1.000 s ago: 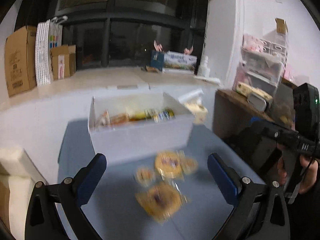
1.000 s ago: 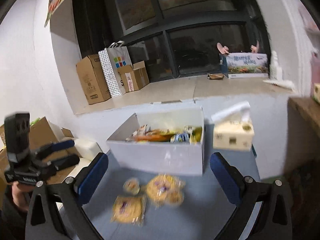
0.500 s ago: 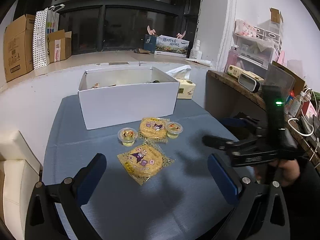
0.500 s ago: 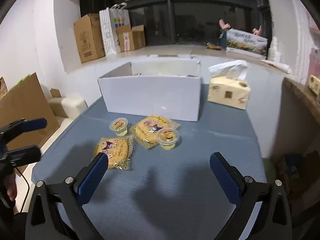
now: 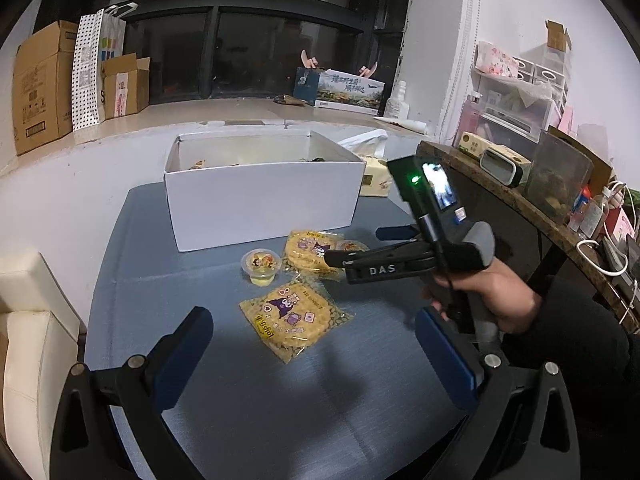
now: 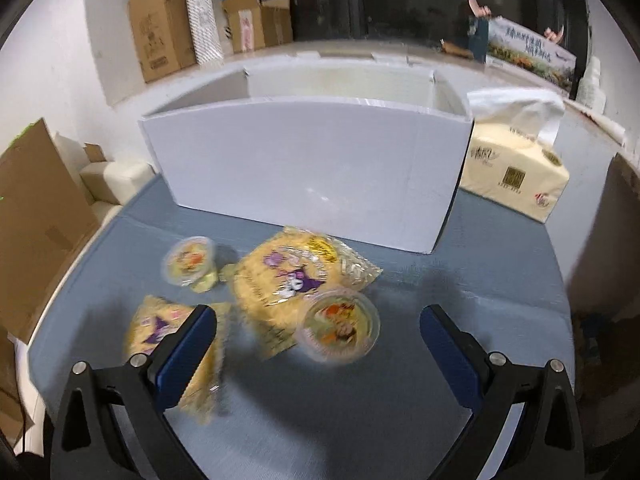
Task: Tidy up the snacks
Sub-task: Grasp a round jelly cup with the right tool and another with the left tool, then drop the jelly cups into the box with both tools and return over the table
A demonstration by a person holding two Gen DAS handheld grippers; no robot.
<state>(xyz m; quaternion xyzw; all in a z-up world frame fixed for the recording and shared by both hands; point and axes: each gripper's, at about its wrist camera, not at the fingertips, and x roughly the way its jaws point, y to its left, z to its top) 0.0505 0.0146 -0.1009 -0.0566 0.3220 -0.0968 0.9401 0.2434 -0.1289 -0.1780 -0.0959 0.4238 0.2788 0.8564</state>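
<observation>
The worktop [image 5: 280, 400] carries a white box [image 5: 260, 204] at its far side, already holding some snacks, with a tissue pack [image 6: 516, 172] just beside it. Four loose snacks lie in front of the box: a far cookie pack [image 6: 292, 276], a near cookie pack [image 5: 294, 316], a left jelly cup [image 5: 261, 266] and a right jelly cup [image 6: 340, 322] touching the far cookie pack. The step in hand appears to be the approach to the first pick. The right hand-held gripper [image 6: 318, 336] is low over the right jelly cup with its fingers wide apart and nothing between them. The left hand-held gripper [image 5: 312, 344] hovers, also spread and empty, with the near cookie pack ahead of it. The next move calls for lowering the right gripper so the fingers straddle the cup wall, closing gently to avoid crushing it, then lifting clear of the pack and carrying it over the box rim.
</observation>
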